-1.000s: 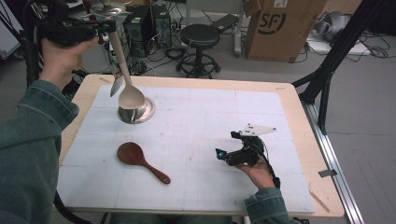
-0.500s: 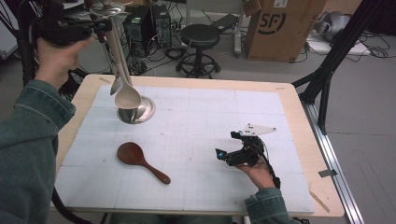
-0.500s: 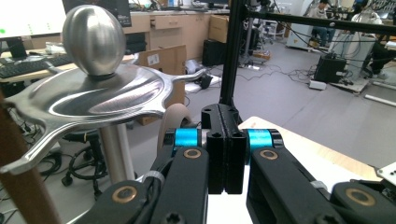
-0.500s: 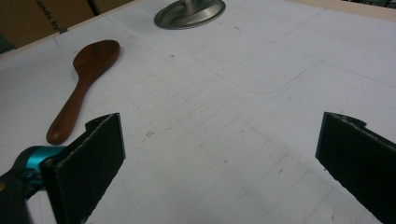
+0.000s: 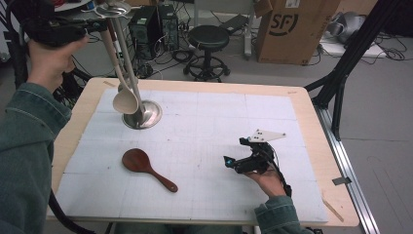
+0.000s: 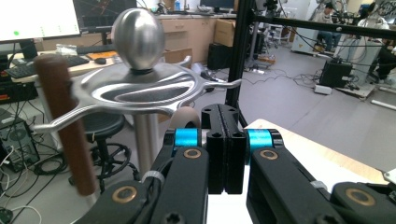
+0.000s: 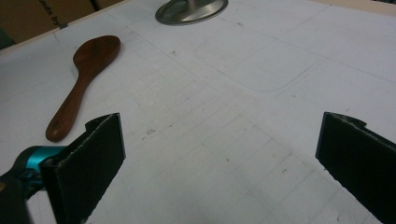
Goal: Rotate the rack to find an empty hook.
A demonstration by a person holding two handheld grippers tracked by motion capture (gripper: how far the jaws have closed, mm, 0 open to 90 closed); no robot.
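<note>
White gridded surface (image 5: 204, 146) carries a steel utensil stand (image 5: 142, 114), where the left claw (image 6: 226, 140), clamped on a light, stiff, pale wooden spoon's (image 5: 125, 100) handle top, hangs it; right claw (image 7: 219, 158) gapes empty.

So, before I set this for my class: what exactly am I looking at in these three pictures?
A person holds a hand tool with a two-jaw claw in each hand. One camera looks down on the table; one rides on each claw.

On the white mat stand a metal utensil stand and a brown wooden spoon. The left claw is shut, raised at the stand's top beside a pale spoon; whether it pinches the handle is unclear. The right claw rests open, holding nothing.
</note>
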